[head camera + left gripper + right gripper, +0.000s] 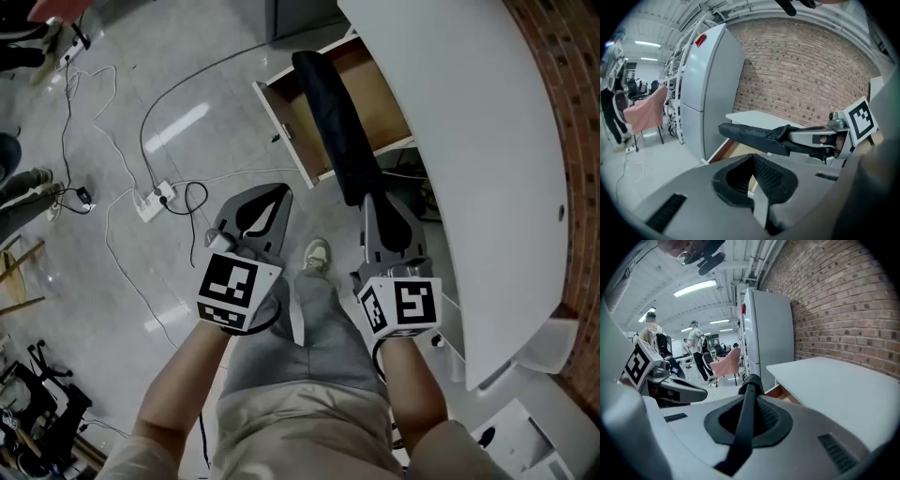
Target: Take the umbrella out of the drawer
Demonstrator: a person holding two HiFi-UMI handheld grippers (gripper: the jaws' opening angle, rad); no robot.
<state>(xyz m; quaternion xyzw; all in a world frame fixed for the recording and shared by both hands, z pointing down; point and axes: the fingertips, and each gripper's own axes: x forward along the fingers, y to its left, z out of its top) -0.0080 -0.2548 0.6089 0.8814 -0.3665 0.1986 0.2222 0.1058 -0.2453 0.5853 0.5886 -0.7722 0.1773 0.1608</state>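
A folded black umbrella (pixel 342 131) hangs in the air over the open wooden drawer (pixel 281 122) of the white desk (pixel 469 141). My right gripper (pixel 375 202) is shut on its near end, and the rest of it points away over the drawer. In the right gripper view the umbrella (pixel 747 413) runs straight out between the jaws. My left gripper (pixel 279 197) is shut with nothing in it, left of the umbrella and apart from it. The left gripper view shows the umbrella (pixel 754 133) level across the middle, held by the right gripper (pixel 801 138).
A power strip (pixel 150 202) and loose cables lie on the tiled floor to the left. My shoe (pixel 316 255) is below the grippers. A grey fridge (pixel 708 89) stands by the brick wall (pixel 806 70). People and a pink-draped chair (pixel 726 362) are further back.
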